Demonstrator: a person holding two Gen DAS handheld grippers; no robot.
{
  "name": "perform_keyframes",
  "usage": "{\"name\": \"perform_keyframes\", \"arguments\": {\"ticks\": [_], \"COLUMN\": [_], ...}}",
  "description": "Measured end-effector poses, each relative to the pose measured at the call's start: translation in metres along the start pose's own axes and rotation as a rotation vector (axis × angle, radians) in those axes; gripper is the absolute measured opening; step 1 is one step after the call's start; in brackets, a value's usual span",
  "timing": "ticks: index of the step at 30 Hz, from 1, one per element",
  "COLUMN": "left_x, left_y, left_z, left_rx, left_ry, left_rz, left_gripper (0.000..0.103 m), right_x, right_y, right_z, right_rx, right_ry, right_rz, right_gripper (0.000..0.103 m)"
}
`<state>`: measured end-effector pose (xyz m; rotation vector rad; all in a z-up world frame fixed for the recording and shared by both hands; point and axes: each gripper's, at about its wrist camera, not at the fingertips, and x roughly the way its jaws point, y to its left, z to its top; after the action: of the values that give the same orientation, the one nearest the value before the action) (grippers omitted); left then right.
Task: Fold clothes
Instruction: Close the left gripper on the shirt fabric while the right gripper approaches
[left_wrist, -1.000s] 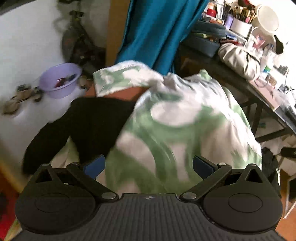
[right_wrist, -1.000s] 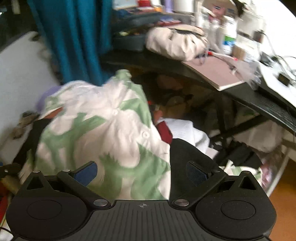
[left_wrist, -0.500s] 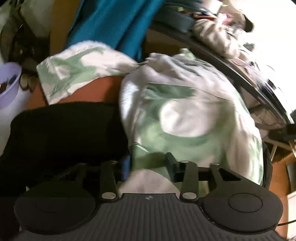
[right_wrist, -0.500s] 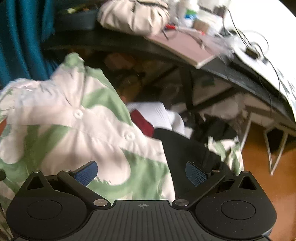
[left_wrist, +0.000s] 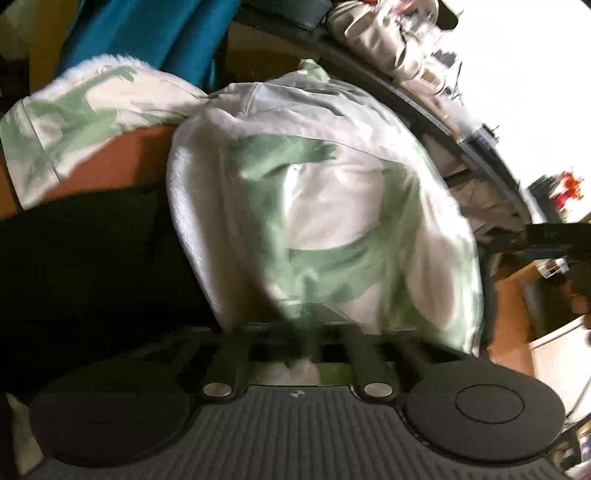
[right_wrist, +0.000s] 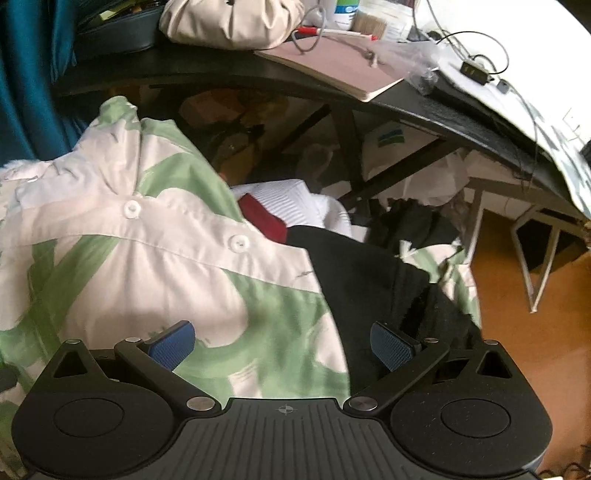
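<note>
My right gripper (right_wrist: 283, 343) was black, ribbed, with silver pivot screws and blue textured fingers (right_wrist: 392, 345).

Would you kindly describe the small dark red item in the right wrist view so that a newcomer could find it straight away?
Start at the black desk across the top, then drop to the clothes heaped below it. Beside the right edge of the green and white shirt, the dark red cloth lies against a white striped fabric, just above the black garment. It is the only red piece in the heap.
</note>
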<state>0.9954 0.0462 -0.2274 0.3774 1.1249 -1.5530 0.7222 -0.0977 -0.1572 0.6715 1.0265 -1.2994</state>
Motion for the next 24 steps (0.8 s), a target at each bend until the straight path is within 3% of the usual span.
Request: {"name": "perform_keyframes", "arguments": {"ticks": [4, 7, 10, 15, 16, 18, 19, 20, 24], "left_x": [-0.043, -0.085, -0.115, -0.115, -0.108, -0.094, -0.087, -0.081, -0.055], "left_y": [-0.019, -0.016, -0.010, -0.006, -0.003, 0.006, 0.012, 0.017, 0.029], "left_z": [-0.006, -0.020, -0.033, -0.044, -0.042, -0.035, -0.029, -0.023, 0.000], "left_rx": [0.033, -0.017, -0.077, -0.105, -0.105, -0.122, -0.144, -0.162, -0.187], "left_ry": [-0.070, -0.124, -0.126, -0.114, -0.123, -0.141, -0.148, -0.153, -0.133], "left_rz": [0.010, -0.020, -0.066, -0.053, -0.021, 0.015, 0.025, 0.028, -0.059], "left_gripper": [0.004, 0.003, 0.000, 0.002, 0.011, 0.038, 0.065, 0.073, 0.074], "right_x": [-0.009, -0.018, -0.021, -0.020, -0.020, -0.022, -0.023, -0.026, -0.030], "right_y": [-0.009, -0.008, -0.002, 0.019, 0.024, 0.034, 0.039, 0.044, 0.055], "right_z": [0.007, 0.016, 0.027, 0.045, 0.048, 0.052, 0.053, 0.054, 0.052], "right_rx": [0.059, 0.063, 0.069, 0.091, 0.091, 0.087, 0.083, 0.070, -0.014], "right_ry": [-0.003, -0.023, -0.030, -0.030, -0.029, -0.032, -0.035, -0.041, -0.067], "right_rz": [0.008, 0.016, 0.033, 0.082, 0.088, 0.095, 0.098, 0.104, 0.073], "right_gripper": [0.101, 0.102, 0.102, 0.102, 0.102, 0.102, 0.102, 0.102, 0.102]}}
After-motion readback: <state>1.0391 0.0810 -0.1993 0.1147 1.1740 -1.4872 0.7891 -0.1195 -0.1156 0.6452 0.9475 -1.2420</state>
